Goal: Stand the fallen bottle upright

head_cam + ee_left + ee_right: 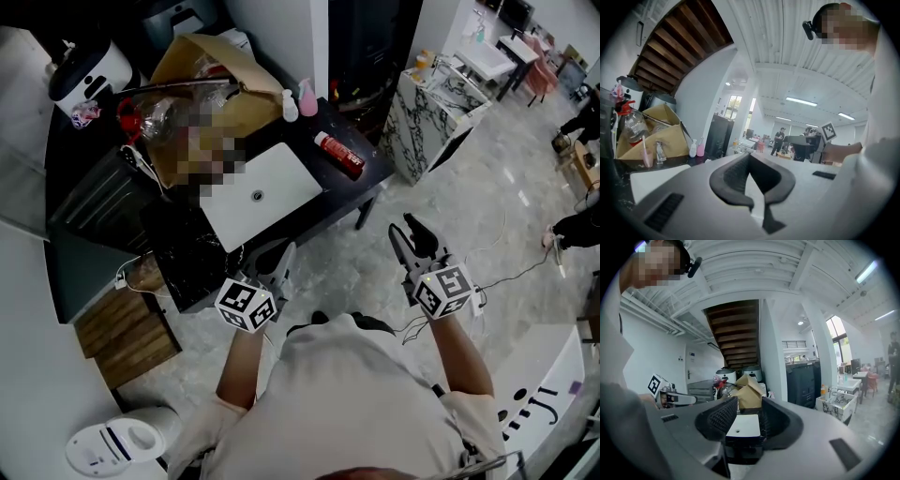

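The fallen bottle (339,155) is red with a white cap and lies on its side near the right edge of the black table (370,173). Both grippers hover over the floor in front of the table, well short of it. My left gripper (278,261) points at the table's front; in the left gripper view its jaws (757,187) meet at the tips, with nothing between them. My right gripper (410,230) is open and empty. The right gripper view shows only the distant table through the gap (743,420). Neither gripper view shows the red bottle.
A white board (262,192) lies mid-table, and a cardboard box (211,94) of clutter stands behind it. Beside the box are a pink bottle (307,97) and a white bottle (290,106). A marble-patterned cabinet (427,117) stands to the right, and a wooden crate (127,333) sits on the floor at left.
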Demonstrator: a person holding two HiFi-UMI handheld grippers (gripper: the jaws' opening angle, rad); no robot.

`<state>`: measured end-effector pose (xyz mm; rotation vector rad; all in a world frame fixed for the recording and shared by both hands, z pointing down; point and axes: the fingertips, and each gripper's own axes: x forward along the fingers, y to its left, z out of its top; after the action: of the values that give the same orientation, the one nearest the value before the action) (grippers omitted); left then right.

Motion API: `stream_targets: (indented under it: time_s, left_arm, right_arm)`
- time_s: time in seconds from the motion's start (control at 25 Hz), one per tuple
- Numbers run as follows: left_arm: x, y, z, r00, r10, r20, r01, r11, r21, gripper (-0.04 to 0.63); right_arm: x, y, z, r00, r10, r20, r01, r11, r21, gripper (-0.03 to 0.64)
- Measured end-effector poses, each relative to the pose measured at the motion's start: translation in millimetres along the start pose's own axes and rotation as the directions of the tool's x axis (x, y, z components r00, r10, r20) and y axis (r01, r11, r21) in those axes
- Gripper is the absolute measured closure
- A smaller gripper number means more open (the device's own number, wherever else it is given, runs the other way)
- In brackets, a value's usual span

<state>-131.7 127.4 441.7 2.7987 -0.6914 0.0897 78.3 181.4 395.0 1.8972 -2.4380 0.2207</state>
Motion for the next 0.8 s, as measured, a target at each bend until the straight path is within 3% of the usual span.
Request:
stream_targets:
  time_s: [0.36,0.8]
  left_arm:
    - [-10,11,-5,1.000,-0.007,-0.012,0.007,1.000,-0.008,0.588]
    - [15,23,-10,0.999,-0.008,-0.031,0.007,1.000,-0.017,0.588]
  right_arm:
    - [7,10,-7,1.000,-0.004,-0.021,0.005,1.000,0.013,0.385]
    - [25,-15,-17,0.999,-0.005,-0.044,0.007,0.999,0.037,0.373]
